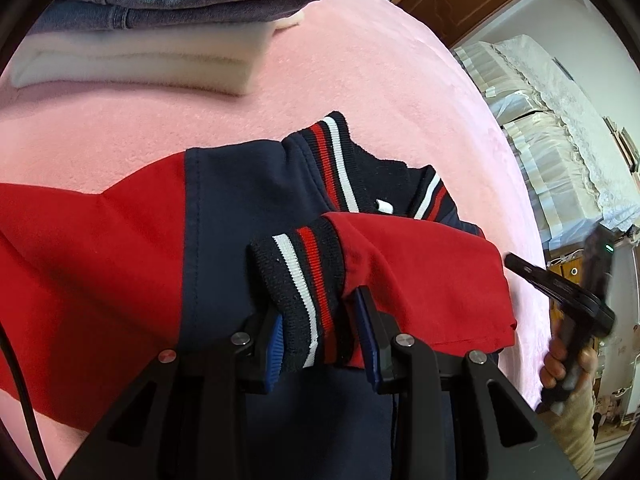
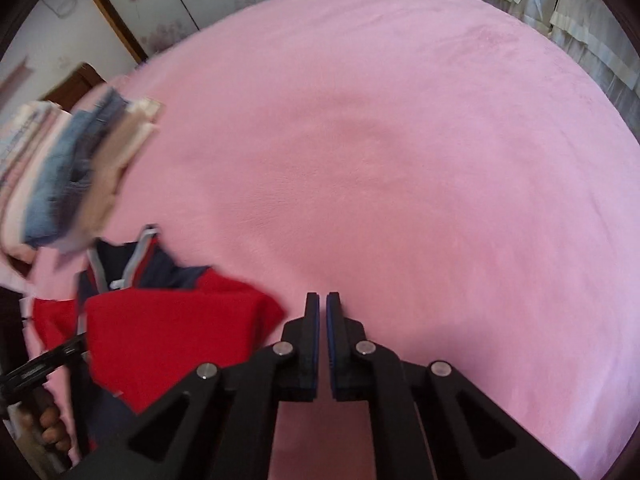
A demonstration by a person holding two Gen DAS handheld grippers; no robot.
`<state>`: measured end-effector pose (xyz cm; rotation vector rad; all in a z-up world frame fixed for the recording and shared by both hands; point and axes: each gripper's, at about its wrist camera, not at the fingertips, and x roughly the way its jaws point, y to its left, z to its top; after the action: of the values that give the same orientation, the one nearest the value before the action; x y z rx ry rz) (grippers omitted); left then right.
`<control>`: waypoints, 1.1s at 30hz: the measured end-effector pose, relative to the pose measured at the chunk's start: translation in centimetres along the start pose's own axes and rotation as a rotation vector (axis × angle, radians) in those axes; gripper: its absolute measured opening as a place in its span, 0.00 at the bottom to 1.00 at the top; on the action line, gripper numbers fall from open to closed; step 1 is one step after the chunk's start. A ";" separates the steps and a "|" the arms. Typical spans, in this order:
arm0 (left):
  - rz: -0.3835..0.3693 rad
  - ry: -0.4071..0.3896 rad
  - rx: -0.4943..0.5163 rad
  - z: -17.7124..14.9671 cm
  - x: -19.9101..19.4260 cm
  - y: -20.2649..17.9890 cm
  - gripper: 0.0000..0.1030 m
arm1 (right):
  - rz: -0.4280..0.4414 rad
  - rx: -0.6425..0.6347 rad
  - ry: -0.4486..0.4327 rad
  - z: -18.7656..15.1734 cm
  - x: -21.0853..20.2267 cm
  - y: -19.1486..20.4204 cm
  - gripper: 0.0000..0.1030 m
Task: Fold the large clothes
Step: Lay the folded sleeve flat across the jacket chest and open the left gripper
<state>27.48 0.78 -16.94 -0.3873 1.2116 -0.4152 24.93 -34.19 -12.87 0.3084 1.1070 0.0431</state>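
Jacket [image 1: 224,216] flat on pink bed [image 1: 360,80], just below stack of folded clothes [image 1: 152,20]. Collar [image 1: 340,160] points up toward stack, so long axis probably runs stack-to-camera. Left tool [image 1: 320,340] clamped on striped sleeve cuff [image 1: 304,280], red sleeve draped across jacket body. Looks like sleeve-fold step; next, lay cuff flat, let go. Right tool [image 2: 323,344] pinched nearly closed, holding nothing, over bare bed right of jacket.
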 end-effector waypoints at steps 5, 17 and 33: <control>0.012 -0.003 -0.012 -0.1 -0.2 -0.3 0.30 | 0.079 0.003 -0.024 -3.2 -3.2 2.0 0.34; 0.055 -0.131 0.017 -0.7 -5.2 -2.7 0.30 | 0.026 -0.177 -0.128 -6.0 -3.8 9.9 0.17; 0.035 0.007 0.083 -0.3 0.2 -2.2 0.20 | -0.170 -0.165 -0.053 -9.2 -0.6 5.8 0.01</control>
<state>27.04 -1.25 -16.08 -0.2931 1.2027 -0.4349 17.23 -26.73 -14.53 0.0663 1.0660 -0.0249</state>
